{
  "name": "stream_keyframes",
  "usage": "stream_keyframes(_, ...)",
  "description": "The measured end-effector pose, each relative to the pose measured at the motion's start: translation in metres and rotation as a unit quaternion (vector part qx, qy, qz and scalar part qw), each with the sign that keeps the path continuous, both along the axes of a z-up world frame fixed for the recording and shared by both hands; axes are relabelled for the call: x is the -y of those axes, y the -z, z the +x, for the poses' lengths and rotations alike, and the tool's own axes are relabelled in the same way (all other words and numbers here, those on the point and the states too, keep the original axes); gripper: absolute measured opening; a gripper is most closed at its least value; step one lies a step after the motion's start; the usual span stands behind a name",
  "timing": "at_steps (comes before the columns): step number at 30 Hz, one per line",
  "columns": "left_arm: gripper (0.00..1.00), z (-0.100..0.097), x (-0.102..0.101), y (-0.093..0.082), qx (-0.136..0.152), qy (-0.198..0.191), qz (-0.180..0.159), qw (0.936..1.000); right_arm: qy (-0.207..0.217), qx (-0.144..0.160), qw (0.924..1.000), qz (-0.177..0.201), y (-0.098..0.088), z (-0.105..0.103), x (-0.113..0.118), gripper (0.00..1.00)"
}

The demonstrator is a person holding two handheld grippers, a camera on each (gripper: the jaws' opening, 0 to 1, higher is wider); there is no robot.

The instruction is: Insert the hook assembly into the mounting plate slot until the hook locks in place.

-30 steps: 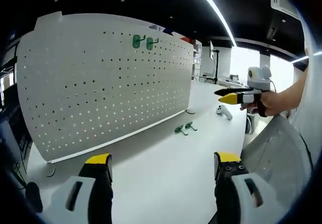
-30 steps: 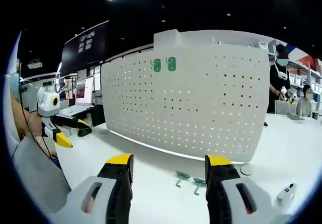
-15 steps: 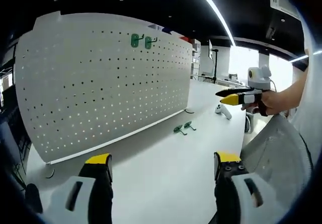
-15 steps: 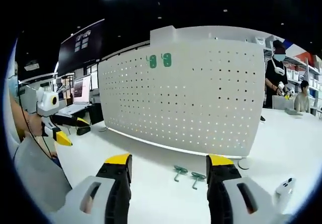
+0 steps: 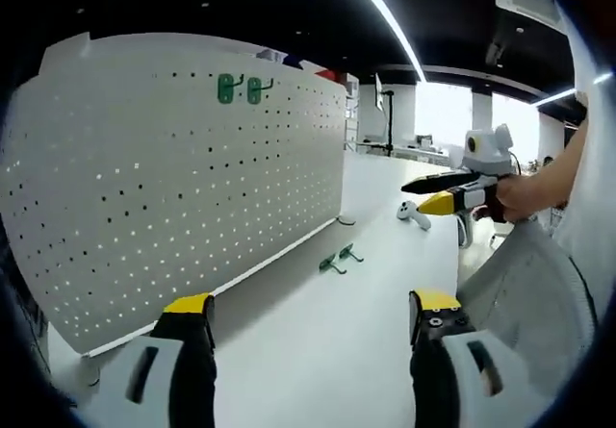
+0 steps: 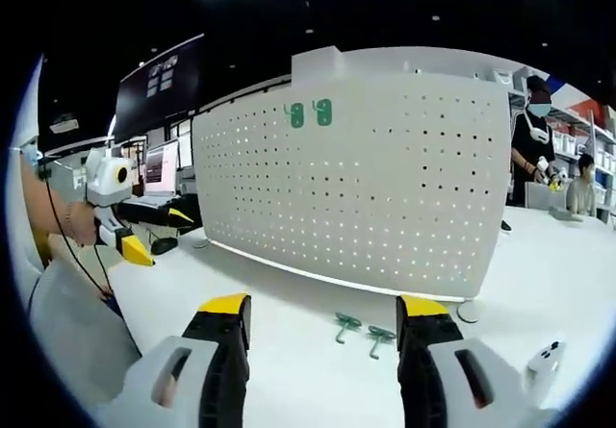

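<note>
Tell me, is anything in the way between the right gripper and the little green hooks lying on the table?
Nothing visible. In the right gripper view, the right gripper is open, with only bare white table between it and the two small green metal hooks, which lie below the white perforated pegboard.

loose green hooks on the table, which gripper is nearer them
Right. The right gripper hangs just short of the loose hooks, which lie between its jaws. The left gripper is farther back.

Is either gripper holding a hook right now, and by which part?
Nothing held: left gripper and right gripper are open and empty; two green hooks lie on the table.
</note>
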State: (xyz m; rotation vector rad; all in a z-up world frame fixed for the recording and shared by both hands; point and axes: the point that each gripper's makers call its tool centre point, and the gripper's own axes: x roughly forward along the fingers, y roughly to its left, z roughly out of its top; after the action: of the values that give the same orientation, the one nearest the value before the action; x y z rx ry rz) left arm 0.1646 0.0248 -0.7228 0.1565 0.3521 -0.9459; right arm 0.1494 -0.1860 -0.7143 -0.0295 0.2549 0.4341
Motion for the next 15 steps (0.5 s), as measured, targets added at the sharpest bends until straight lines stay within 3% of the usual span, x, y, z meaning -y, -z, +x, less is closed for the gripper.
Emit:
stream_keyframes(7, 0.86, 0.010, 0.019, -0.001, -0.002, 0.045, 0.017, 0.9988, -0.005, -0.006, 1.0000, -0.005, 0.003, -0.003, 0.001, 0.60)
stream_keyframes(15, 0.86, 0.016, 0.045, 0.001, 0.002, 0.109, 0.053, 0.9927, -0.011, -0.014, 0.9998, -0.005, 0.008, -0.005, -0.002, 0.60)
